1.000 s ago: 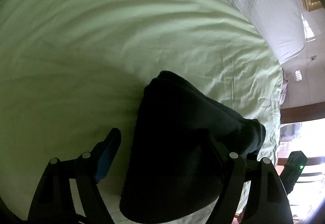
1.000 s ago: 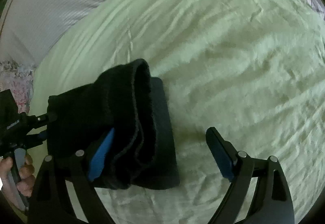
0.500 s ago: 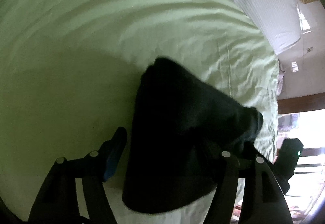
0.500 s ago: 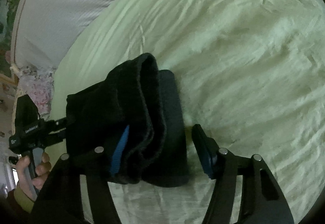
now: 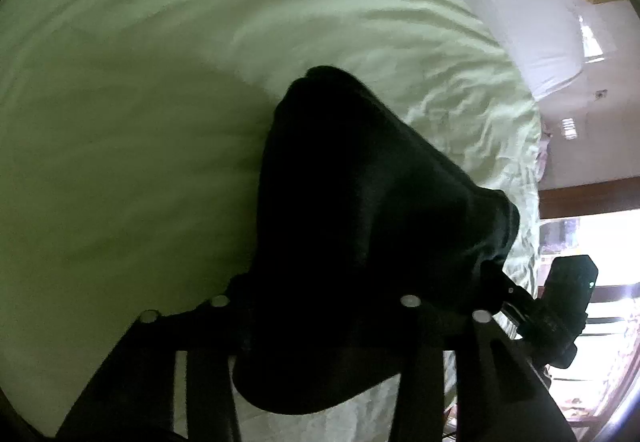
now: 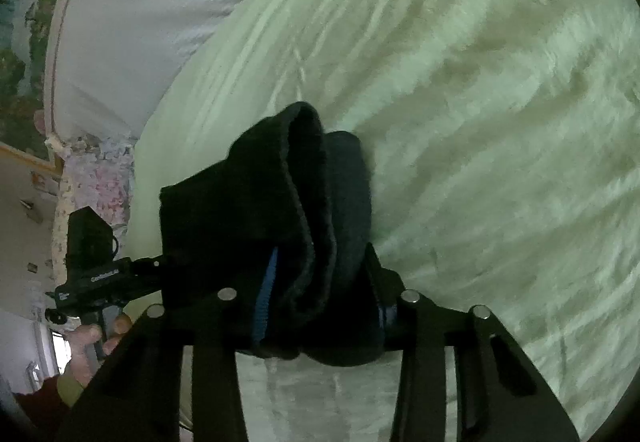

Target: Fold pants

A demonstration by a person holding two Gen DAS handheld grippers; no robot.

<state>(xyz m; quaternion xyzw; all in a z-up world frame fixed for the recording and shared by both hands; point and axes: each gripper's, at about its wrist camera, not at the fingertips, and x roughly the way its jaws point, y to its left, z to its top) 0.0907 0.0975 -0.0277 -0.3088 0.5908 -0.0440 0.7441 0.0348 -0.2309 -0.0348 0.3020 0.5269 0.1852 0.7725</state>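
Note:
The black pants (image 5: 360, 209) are folded into a thick bundle held over the pale green bed sheet (image 5: 160, 81). My left gripper (image 5: 316, 302) is shut on one end of the bundle, its fingers hidden in the dark cloth. My right gripper (image 6: 320, 298) is shut on the other end of the pants (image 6: 280, 201), where the folded layers show edge-on, with a blue pad (image 6: 266, 294) pressed against them. Each gripper shows in the other's view, the right one (image 5: 560, 302) and the left one (image 6: 92, 274), at the far end of the bundle.
A white striped duvet (image 6: 140, 21) lies at the head of the bed. The bed's edge (image 5: 532, 181) is at the right in the left wrist view, with a bright window beyond. A hand (image 6: 88, 342) holds the left gripper's handle.
Both grippers went from open around the ends of the bundle to shut on it. The bundle now sits higher, lifted off the sheet.

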